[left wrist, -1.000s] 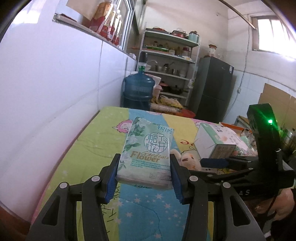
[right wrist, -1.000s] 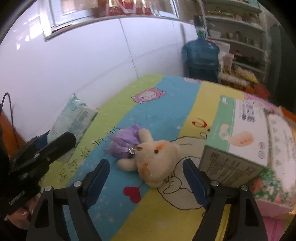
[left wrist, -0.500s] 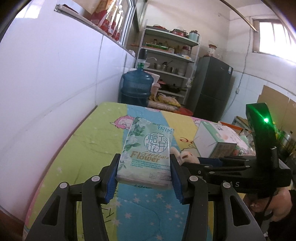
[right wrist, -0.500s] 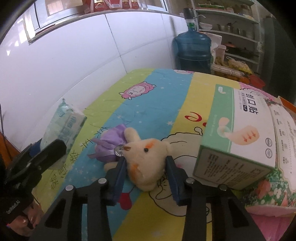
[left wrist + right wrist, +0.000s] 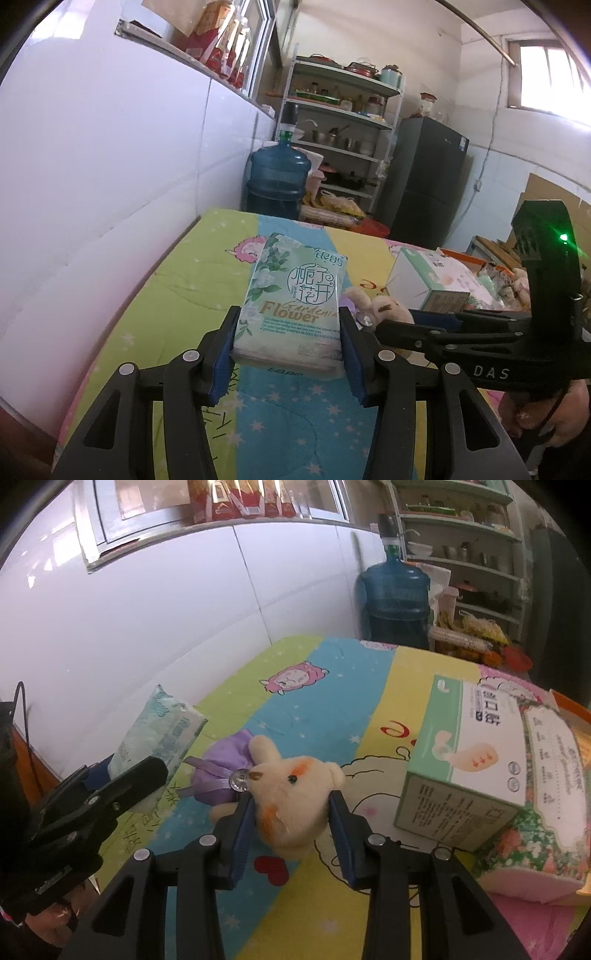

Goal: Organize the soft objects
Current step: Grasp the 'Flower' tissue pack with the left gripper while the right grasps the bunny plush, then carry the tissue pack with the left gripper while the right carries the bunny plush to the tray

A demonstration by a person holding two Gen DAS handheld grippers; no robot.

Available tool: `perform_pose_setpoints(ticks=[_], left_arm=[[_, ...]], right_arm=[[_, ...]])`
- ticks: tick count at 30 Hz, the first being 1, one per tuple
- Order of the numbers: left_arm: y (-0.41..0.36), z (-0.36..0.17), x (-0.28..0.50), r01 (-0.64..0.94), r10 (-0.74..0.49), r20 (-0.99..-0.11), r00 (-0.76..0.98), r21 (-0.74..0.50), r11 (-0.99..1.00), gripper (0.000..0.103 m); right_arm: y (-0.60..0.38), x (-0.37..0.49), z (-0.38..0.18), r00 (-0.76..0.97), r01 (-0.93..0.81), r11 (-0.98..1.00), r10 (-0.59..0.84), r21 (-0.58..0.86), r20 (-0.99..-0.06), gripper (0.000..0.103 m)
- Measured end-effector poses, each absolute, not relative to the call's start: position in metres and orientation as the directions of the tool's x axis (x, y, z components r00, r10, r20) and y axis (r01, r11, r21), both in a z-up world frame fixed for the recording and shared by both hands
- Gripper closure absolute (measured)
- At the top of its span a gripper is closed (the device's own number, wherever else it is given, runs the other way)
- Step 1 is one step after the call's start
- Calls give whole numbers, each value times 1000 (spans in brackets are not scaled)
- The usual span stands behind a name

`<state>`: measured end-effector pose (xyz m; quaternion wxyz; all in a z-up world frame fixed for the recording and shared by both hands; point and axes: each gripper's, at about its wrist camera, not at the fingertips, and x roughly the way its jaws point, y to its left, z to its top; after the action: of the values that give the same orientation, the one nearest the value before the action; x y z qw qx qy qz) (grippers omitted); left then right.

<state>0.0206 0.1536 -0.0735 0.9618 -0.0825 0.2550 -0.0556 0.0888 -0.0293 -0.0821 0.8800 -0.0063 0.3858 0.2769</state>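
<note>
1. The left wrist view shows the printed face of the tissue pack (image 5: 295,302), with "Gardenia Flower" lettering and white blossoms; the right wrist view shows only the pack's end, at 9 o'clock, beside the other tool.
2. The right wrist view shows the plush bunny (image 5: 291,794) face-on, cream with orange patches, and a purple dress with a round gem; from the left wrist it is a small shape at 3 o'clock of the pack, partly hidden.
3. The left gripper (image 5: 288,350) is closed on the tissue pack, blue pads (image 5: 223,354) pressing both long sides, holding it above the cartoon bedsheet (image 5: 177,280).
4. The right gripper (image 5: 291,834) is narrowed onto the bunny's head, pads against both cheeks; the bunny's body lies on the sheet.
5. A green-and-white carton (image 5: 476,753) rests tilted on a floral box (image 5: 535,853) at 3 o'clock of the bunny; what it holds cannot be told.
6. A blue water jug (image 5: 279,181) stands beyond the bed's far end, at 12 o'clock.
</note>
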Motion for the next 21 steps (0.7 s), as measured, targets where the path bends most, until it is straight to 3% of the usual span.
perform_pose_setpoints(ticks=[21], left_arm=[[137,-46,5,51,-119,-435,892,-164,985,51]], right_arm=[[-65,59,-45,636,-488,855,485,174,-600,63]])
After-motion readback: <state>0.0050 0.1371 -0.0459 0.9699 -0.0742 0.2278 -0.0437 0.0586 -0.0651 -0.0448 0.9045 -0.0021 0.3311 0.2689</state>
